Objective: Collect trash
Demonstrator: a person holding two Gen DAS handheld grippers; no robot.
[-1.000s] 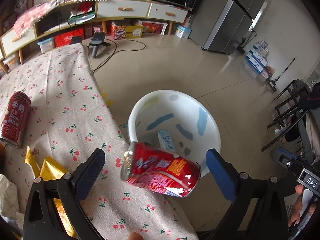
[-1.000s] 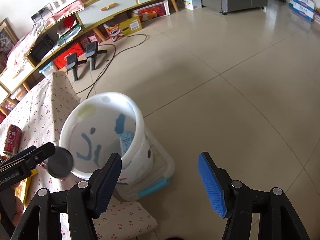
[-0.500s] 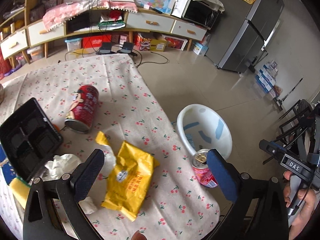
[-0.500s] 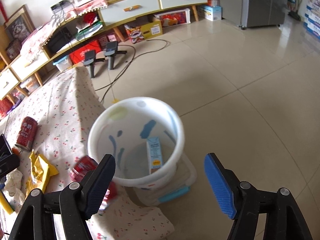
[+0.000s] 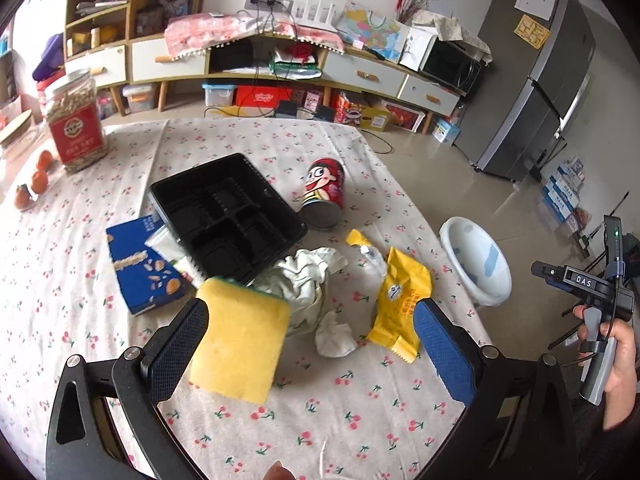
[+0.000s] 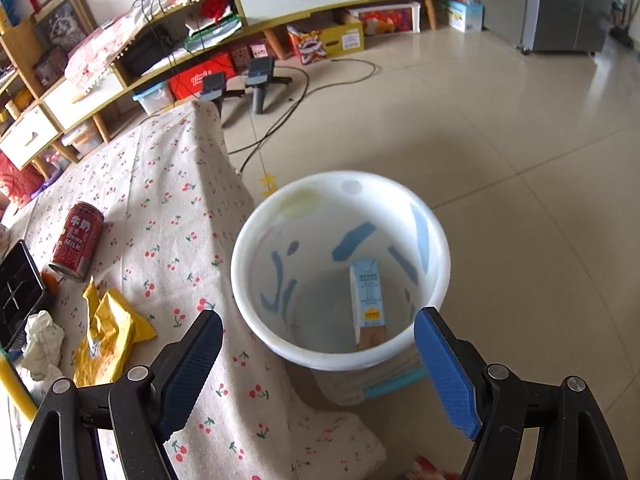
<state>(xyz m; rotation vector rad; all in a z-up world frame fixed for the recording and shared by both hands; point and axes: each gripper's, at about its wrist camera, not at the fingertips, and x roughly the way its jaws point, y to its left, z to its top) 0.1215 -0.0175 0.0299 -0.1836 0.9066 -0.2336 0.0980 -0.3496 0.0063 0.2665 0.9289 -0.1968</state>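
Observation:
My left gripper (image 5: 312, 344) is open and empty above the table. Below it lie a yellow sponge (image 5: 240, 344), crumpled white tissue (image 5: 308, 280), a yellow wrapper (image 5: 400, 300), a black plastic tray (image 5: 228, 216), a blue box (image 5: 144, 268) and a red milk can (image 5: 324, 192) on its side. My right gripper (image 6: 320, 364) is open and empty above the white trash bin (image 6: 340, 268) beside the table; a blue carton (image 6: 368, 304) lies inside. The bin also shows in the left wrist view (image 5: 476, 264). The can (image 6: 78, 240) and wrapper (image 6: 108, 336) show in the right wrist view.
A jar of seeds (image 5: 74, 120) and small oranges (image 5: 34, 180) stand at the table's far left. The cherry-print tablecloth (image 6: 168, 208) hangs over the edge by the bin. A long cabinet (image 5: 280, 68), a fridge (image 5: 532, 76) and floor cables (image 6: 280, 120) lie beyond.
The red can that hung between my left fingers is gone from view. My left gripper has drawn back from the bin to over the table's trash. My right gripper has moved closer over the bin.

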